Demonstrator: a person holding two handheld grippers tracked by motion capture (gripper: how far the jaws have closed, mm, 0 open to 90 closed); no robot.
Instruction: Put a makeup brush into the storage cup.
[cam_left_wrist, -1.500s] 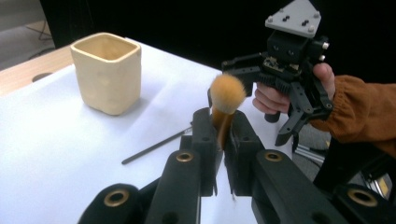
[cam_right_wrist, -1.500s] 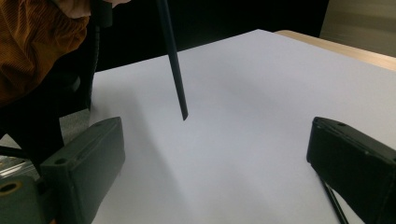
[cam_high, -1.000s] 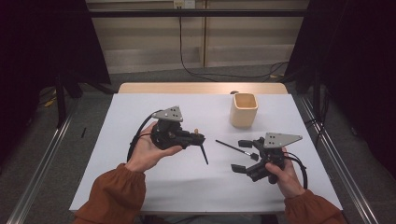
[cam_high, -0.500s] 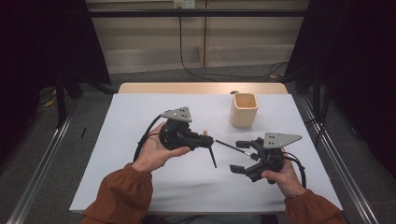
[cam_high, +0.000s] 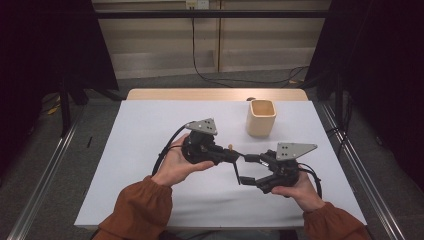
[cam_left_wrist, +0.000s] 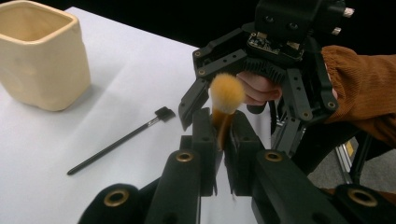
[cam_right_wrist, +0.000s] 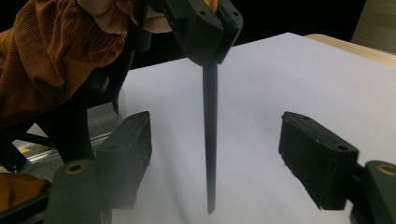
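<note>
We are holding the left gripper (cam_high: 234, 156) in the left hand (cam_high: 176, 164), palm turned up, its jaws clamped together and pointing toward the right gripper (cam_high: 250, 168). The right hand (cam_high: 296, 187) is gripping that one from below, its jaws standing wide apart, facing the left one.

overhead light | dark surround | soft shadows | near fingers blurred

The brush (cam_left_wrist: 226, 93) has soft, fluffy bristles and a smooth matt black handle; the cup (cam_left_wrist: 39, 56) looks matt ceramic.
</note>
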